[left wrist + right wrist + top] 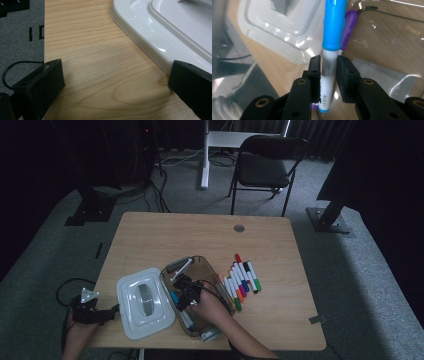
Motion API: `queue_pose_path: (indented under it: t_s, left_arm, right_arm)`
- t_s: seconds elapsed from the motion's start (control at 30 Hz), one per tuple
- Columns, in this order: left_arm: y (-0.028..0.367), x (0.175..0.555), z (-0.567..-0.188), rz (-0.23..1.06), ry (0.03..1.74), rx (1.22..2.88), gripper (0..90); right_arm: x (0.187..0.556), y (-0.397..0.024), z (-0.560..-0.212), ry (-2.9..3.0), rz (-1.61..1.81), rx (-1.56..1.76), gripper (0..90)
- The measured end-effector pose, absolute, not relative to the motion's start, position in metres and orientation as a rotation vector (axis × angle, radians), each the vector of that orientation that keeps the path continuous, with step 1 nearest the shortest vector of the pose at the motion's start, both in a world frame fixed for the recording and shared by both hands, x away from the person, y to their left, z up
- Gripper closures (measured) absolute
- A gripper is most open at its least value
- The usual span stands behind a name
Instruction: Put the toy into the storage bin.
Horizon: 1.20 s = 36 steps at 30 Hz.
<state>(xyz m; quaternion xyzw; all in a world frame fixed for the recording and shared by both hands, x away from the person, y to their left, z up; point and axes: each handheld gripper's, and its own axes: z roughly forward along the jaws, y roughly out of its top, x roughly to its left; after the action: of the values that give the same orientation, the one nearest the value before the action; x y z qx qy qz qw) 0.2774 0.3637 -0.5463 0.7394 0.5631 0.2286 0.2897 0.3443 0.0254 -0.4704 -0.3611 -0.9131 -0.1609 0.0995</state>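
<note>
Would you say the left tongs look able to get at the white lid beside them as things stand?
Probably yes: the left tongs stand open at the table's near edge, the white lid's rim just by one jaw, with bare wood between.

The white marker with the light-blue cap [329,62] stands between the pads of my right hand-held gripper [329,68], cap pointing away from me. It sits inside the clear smoky plastic box [212,270] on the table, just beside a purple-capped marker [349,25] lying on the box floor.
</note>
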Motion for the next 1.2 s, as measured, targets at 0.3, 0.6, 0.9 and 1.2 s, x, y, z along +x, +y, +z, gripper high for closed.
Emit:
queue_pose_path:
  t_s: [0.3,0.6,0.9,1.2]
  left_arm:
    - [0.364,0.277,-0.546,0.610,1.502,1.974,0.8]
    - [0.364,0.277,-0.546,0.611,1.502,1.973,0.7]
    - [0.364,0.277,-0.546,0.610,1.502,1.974,0.8]
    - [0.364,0.277,-0.546,0.611,1.501,1.973,0.7]
  right_arm:
    - [0.342,0.020,-0.460,-2.730,-0.536,-1.067,68.4]
    - [0.340,-0.019,-0.421,-2.725,-0.753,-1.107,61.7]
    - [0.341,-0.072,-0.386,-2.686,-0.946,-1.191,56.3]
    - [0.349,-0.117,-0.384,-2.694,-1.014,-1.312,51.4]
